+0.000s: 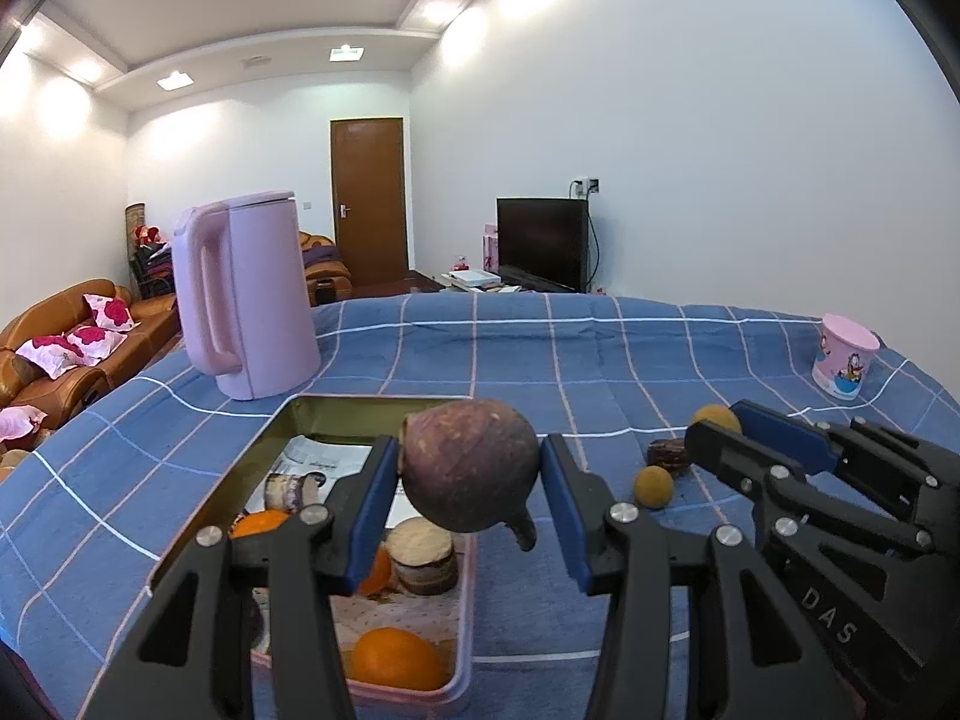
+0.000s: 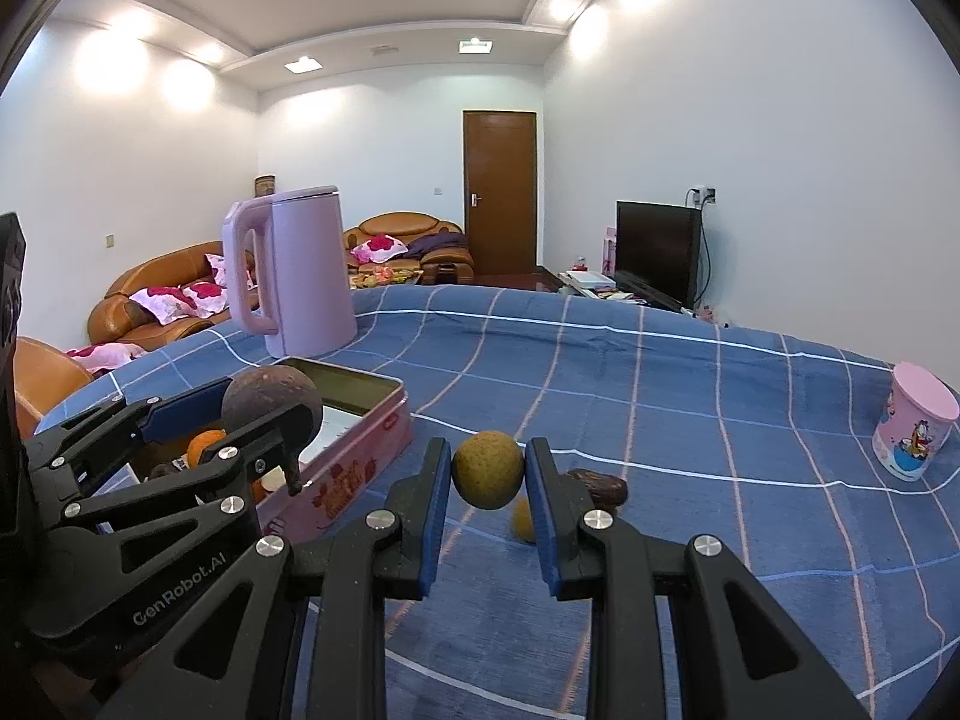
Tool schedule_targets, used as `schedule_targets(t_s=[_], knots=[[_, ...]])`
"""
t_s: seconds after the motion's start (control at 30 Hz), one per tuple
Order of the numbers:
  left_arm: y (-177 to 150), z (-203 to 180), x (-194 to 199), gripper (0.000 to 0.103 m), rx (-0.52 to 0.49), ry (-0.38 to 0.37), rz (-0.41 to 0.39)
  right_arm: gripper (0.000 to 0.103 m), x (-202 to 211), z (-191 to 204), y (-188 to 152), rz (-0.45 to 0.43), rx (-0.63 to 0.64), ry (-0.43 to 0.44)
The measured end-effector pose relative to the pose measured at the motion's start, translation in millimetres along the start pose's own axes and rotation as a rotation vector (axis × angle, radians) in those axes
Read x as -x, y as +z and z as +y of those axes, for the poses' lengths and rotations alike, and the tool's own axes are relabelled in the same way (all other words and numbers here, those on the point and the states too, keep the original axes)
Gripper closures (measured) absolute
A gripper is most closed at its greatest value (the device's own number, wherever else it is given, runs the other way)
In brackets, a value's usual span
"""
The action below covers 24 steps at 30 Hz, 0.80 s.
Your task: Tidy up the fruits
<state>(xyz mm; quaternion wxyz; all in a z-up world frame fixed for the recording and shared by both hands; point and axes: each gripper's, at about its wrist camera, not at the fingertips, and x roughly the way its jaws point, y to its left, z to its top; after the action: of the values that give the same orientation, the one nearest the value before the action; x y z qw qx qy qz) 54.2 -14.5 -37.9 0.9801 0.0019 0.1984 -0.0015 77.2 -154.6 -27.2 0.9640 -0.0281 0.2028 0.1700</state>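
Both tongs loaded, tin just below my left one

My left gripper [image 1: 471, 480] pinches a round purple fruit [image 1: 468, 468] above the near rim of the pink tin [image 1: 462, 630]; my right gripper [image 2: 487, 468] is clamped on a small yellow-green fruit [image 2: 487, 469] above the blue checked cloth [image 2: 690, 420]. Both fruits are round and held only at their sides, so a jolt could roll either one out. Released here, I think the purple one could clip the rim or land on the oranges [image 1: 396, 657] in the tin. A second small fruit [image 2: 523, 519] and a dark brown piece [image 2: 603, 486] lie on the cloth below my right tongs.
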Motion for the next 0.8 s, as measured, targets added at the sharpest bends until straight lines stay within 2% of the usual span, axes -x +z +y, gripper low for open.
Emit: schedule_targets(t_s=[0.8], knots=[[1.8, 59.4, 9.3, 0.053, 0.066, 0.082, 0.008, 0.076, -15.0, 43.0, 14.0, -0.007, 0.051, 0.082]])
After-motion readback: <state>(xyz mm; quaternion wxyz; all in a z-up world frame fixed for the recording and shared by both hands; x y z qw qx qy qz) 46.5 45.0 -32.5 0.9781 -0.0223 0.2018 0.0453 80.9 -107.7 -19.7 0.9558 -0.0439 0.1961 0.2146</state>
